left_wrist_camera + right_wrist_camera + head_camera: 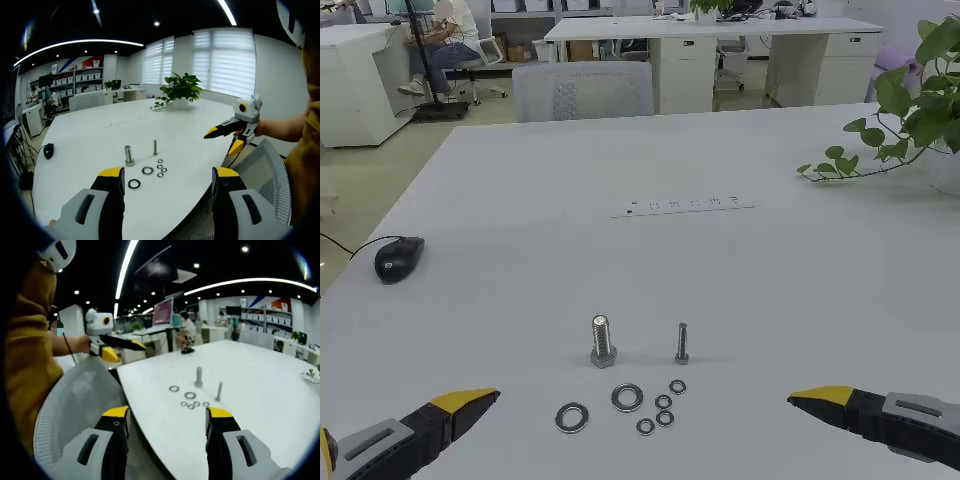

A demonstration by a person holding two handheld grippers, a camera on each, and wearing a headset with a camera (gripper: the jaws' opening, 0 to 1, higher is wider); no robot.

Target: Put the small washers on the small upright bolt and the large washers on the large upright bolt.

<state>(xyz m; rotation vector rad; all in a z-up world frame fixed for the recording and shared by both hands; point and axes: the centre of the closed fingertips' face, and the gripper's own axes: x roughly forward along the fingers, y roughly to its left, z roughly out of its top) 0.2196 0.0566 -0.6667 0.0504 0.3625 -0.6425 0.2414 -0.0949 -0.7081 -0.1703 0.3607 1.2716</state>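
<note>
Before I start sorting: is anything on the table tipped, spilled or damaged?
Nothing stands out. The large bolt and small bolt stand upright on the table, both bare. The two large washers and four small washers lie flat in front of them.

Mustard top point(27, 335), white headset point(61, 251) perhaps, black fingers point(114, 200), yellow tips

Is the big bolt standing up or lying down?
Upright: the large bolt stands on its head on the table, thread pointing up.
</note>
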